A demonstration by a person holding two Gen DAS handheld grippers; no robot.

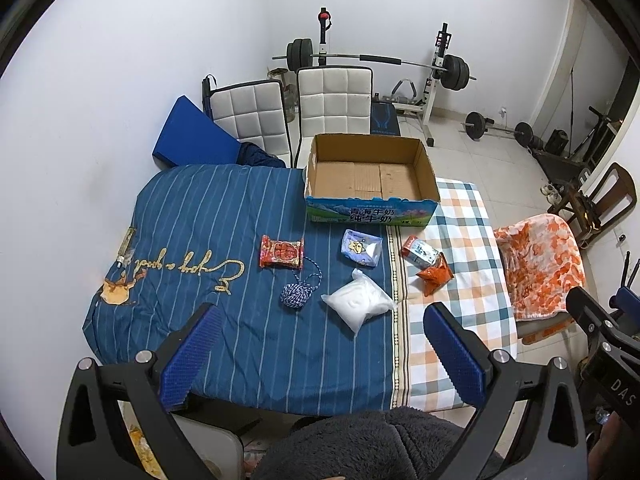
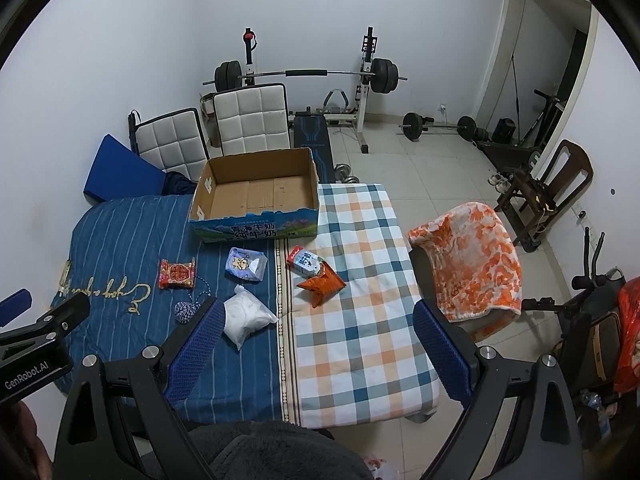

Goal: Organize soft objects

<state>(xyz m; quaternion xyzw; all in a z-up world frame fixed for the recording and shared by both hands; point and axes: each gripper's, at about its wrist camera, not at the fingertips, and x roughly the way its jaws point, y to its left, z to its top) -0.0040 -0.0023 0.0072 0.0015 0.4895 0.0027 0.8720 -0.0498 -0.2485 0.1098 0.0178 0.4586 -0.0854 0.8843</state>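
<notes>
Status: nothing sorted yet, by the look of it. The open brown cardboard box with the blue printed front (image 1: pixel 370 178) sits at the far side of the bench (image 1: pixel 460 280), at 12 o'clock from the left gripper, and its floor is bare. All six soft items lie loose on the cloth between box and grippers, so the whole job appears to remain.

Items, left wrist view:
- Red printed snack packet (image 1: pixel 281 253), 11 o'clock; flat, long axis running 9 to 3.
- Blue-and-white braided rope ball (image 1: pixel 296 295), just nearer than the packet; its cord tail trails away towards 1 o'clock.
- Pale blue tissue pack with a star print (image 1: pixel 361 247), 12 o'clock, just before the box front; long axis about 10 to 4.
- Clear bag of white filling (image 1: pixel 359 303), nearest the grippers, central; its twisted neck points to 12 o'clock, long axis 11 to 5.
- Small red-and-white carton (image 1: pixel 419 251), 1 o'clock, lying on its side, long axis about 10 to 4.
- Crumpled orange snack bag (image 1: pixel 435 275), touching the carton's near end; long axis about 1 to 7.

Grippers: left gripper (image 1: pixel 318 356) hangs above the near bench edge, fingers (image 1: pixel 192 354) spread wide, nothing between them. Right gripper (image 2: pixel 320 354) likewise released and empty, its left finger (image 2: pixel 198 344) overlapping the clear bag in view; whether it touches cannot be told.
</notes>
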